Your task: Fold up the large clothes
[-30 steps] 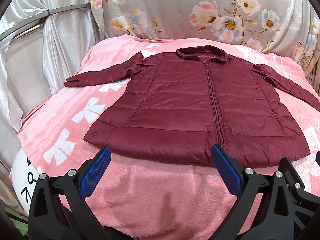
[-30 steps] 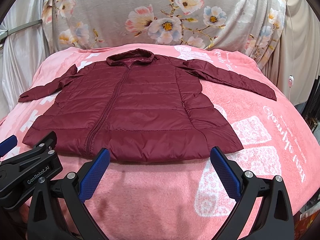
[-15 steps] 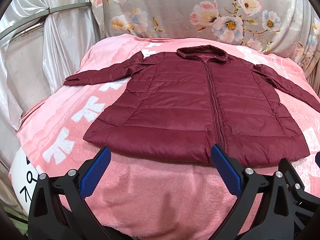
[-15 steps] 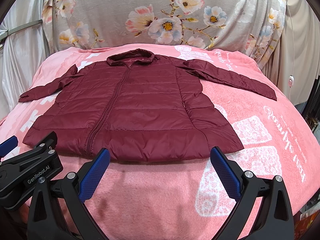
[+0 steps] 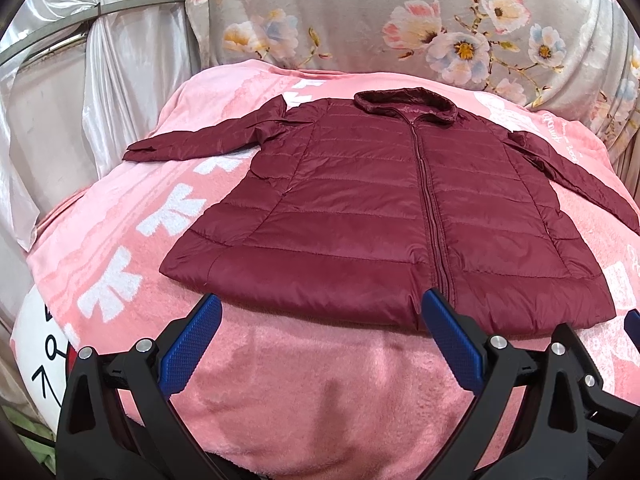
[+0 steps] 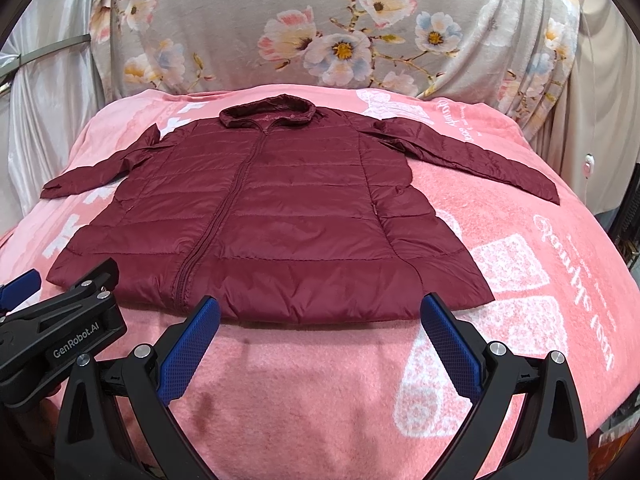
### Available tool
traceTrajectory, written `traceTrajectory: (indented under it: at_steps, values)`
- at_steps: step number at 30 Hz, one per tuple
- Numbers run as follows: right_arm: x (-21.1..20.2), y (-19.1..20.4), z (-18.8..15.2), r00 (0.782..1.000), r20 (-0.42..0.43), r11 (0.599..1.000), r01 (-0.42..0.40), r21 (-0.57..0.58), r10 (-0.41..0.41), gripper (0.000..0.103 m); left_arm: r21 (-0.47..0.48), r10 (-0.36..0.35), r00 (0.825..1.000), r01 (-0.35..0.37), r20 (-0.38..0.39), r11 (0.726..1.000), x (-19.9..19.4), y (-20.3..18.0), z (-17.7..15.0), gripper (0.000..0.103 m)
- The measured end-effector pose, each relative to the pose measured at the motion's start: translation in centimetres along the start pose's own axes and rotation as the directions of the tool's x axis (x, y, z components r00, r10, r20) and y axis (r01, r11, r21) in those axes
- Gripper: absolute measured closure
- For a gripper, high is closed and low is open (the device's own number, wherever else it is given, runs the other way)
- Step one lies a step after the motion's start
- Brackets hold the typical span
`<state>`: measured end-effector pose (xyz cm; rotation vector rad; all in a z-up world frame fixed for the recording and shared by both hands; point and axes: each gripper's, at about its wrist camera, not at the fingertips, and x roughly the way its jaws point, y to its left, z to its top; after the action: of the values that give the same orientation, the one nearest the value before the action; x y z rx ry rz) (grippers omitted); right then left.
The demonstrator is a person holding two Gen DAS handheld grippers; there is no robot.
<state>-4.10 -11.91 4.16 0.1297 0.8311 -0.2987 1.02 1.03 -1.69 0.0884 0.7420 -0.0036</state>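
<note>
A dark red quilted jacket [image 5: 384,216] lies flat, front up and zipped, in the middle of both frames on a pink blanket [image 5: 304,384] with white printing. The blanket covers a raised surface that cannot be identified under it. No container shows in either view.

The left gripper [image 5: 320,334] sits at the bottom of its frame with its blue-padded fingers [image 5: 192,344] spread wide, holding nothing. The finger tips reach just up to the jacket's hem; contact cannot be judged. The right gripper [image 6: 320,334] is likewise wide apart and empty at the bottom of its frame, its tips at the hem's near edge. The left gripper's black body shows at the lower left of the right view.

The jacket's long axis runs from the hem at the bottom of the frame to the hood [image 6: 268,114] at the top, the zip following that line. Both sleeves stretch outward to left and right. A flowered cloth [image 6: 320,32] hangs behind, filling the upper frame.
</note>
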Motion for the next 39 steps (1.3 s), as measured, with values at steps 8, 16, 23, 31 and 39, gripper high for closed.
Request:
traceTrajectory:
  at_steps: [8, 16, 23, 31, 39]
  values:
    - [2.9, -4.2, 2.4, 0.998, -0.024, 0.998, -0.054, 0.040, 0.055, 0.005, 0.008, 0.001, 0.998, -0.002, 0.059, 1.000, 0.8, -0.3, 1.7, 0.005]
    - [8.4, -16.3, 11.2, 0.999, -0.032, 0.986, 0.037, 0.161, -0.032, 0.005, 0.011, 0.025, 0.998, -0.025, 0.053, 1.000, 2.9, -0.4, 5.3, 0.005]
    - [14.8, -28.9, 14.8, 0.979, -0.067, 0.923, 0.204, 0.327, -0.193, 0.005, 0.031, 0.059, 0.997, -0.060, 0.056, 0.998, 5.9, -1.6, 8.8, 0.005]
    - [20.7, -40.0, 13.4, 0.978, -0.076, 0.790, 0.203, 0.579, -0.195, 0.005, 0.070, 0.098, 0.988, -0.106, 0.116, 0.992, 8.7, -3.2, 11.9, 0.005]
    - [24.3, -44.0, 12.3, 0.979, -0.070, 0.685, 0.186, 0.704, -0.193, 0.015, 0.061, 0.100, 0.990, -0.107, 0.102, 0.992, 11.8, -4.2, 12.6, 0.005]
